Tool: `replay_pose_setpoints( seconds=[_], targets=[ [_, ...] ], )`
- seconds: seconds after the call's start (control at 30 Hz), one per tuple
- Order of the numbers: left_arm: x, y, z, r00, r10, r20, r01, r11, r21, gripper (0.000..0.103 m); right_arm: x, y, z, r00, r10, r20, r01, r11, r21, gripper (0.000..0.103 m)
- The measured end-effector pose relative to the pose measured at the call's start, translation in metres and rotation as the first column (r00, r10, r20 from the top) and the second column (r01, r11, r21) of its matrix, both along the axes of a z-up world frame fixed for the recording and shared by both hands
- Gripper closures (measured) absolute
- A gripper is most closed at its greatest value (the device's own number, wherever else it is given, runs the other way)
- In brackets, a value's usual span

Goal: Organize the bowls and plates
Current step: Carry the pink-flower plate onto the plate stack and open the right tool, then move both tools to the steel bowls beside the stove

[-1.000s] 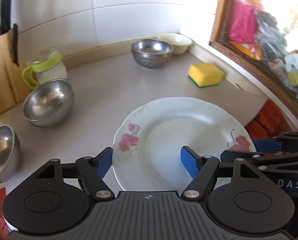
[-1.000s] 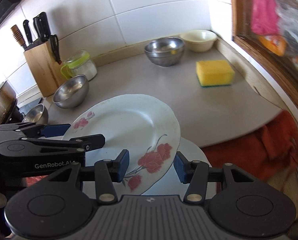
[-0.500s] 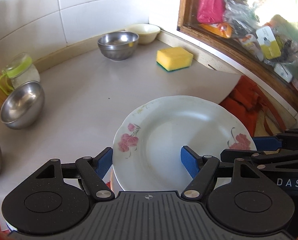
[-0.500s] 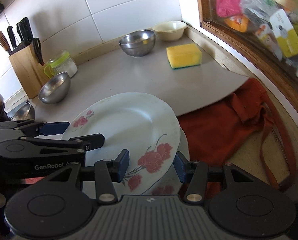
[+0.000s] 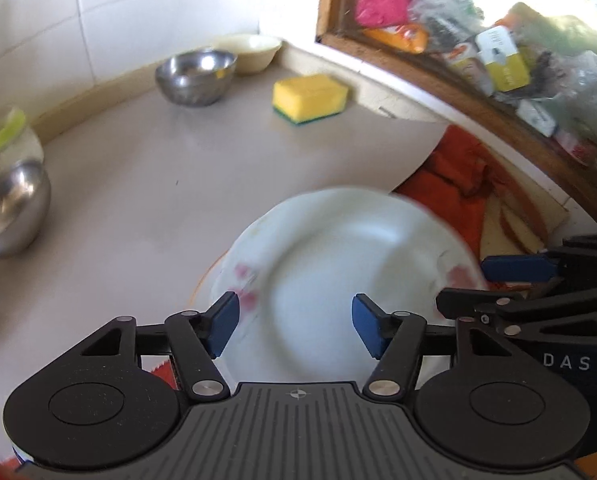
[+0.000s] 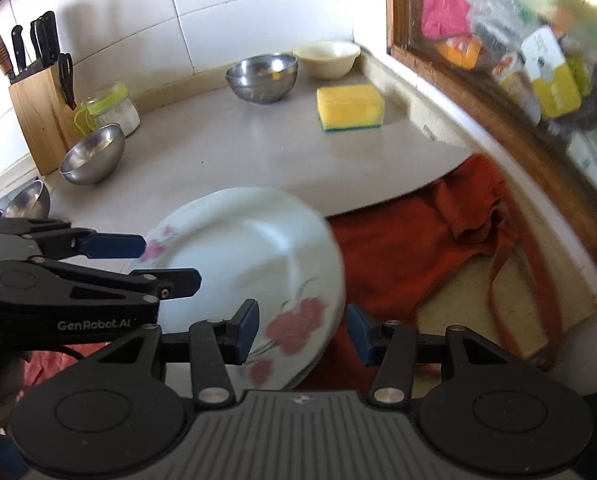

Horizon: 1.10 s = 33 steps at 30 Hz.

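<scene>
From the left wrist camera, the left gripper (image 5: 294,326) sat low in the frame with its blue-padded jaws spread apart on either side of a white floral plate (image 5: 338,272), and I could not tell whether the pads touched it. The plate was blurred and lay at the near edge of the beige counter (image 5: 138,200). The right gripper (image 5: 494,284) reached in from the right at the plate's rim. Farther back stood a steel bowl (image 5: 194,76), a cream bowl (image 5: 250,52) just behind it, and a yellow sponge (image 5: 308,98). Another steel bowl (image 5: 12,208) sat at the left edge.

From the right wrist camera, the right gripper (image 6: 300,330) also had its jaws apart, with the plate's (image 6: 242,256) flowered rim lying between them. The left gripper (image 6: 154,258) came in from the left, its fingers on the plate's far side. An orange cloth (image 6: 418,248) lay beside the plate to the right. A knife block (image 6: 38,112) and a green-lidded jar (image 6: 110,110) stood by the tiled wall.
</scene>
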State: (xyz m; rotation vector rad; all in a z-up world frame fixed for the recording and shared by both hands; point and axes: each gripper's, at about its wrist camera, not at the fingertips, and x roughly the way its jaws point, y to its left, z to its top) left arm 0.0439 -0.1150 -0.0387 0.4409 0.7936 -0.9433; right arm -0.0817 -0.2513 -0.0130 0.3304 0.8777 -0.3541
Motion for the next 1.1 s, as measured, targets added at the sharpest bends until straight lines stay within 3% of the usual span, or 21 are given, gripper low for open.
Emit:
replay_pose_setpoints(
  seconds=[0.1,0.3,0.57,0.77,1.1],
  targets=[
    [0.004,0.003,0.001,1.0,0.02,-0.004,-0.02,1.0,-0.008,0.027,-0.001,0.003,0.005,1.0,-0.002,-0.025,0.0,0.996,-0.084,0.052],
    [0.015,0.014,0.008,0.997,0.079,0.01,-0.079,0.996,-0.03,0.026,-0.002,-0.007,0.012,0.999,-0.033,-0.013,0.031,0.994,-0.104,0.052],
    [0.034,0.045,0.012,0.975,0.218,0.029,-0.218,0.976,-0.026,0.023,0.046,0.017,0.03,0.987,0.15,0.052,-0.143,0.982,-0.121,0.052],
    [0.052,0.081,0.015,0.93,0.367,0.04,-0.366,0.93,-0.019,0.021,0.091,0.048,0.035,0.945,0.317,0.085,-0.309,0.946,-0.098,0.052],
    [0.08,0.144,0.018,0.817,0.57,0.082,-0.572,0.82,-0.003,0.02,0.158,0.111,0.046,0.824,0.552,0.126,-0.543,0.834,-0.103,0.052]
  ],
)
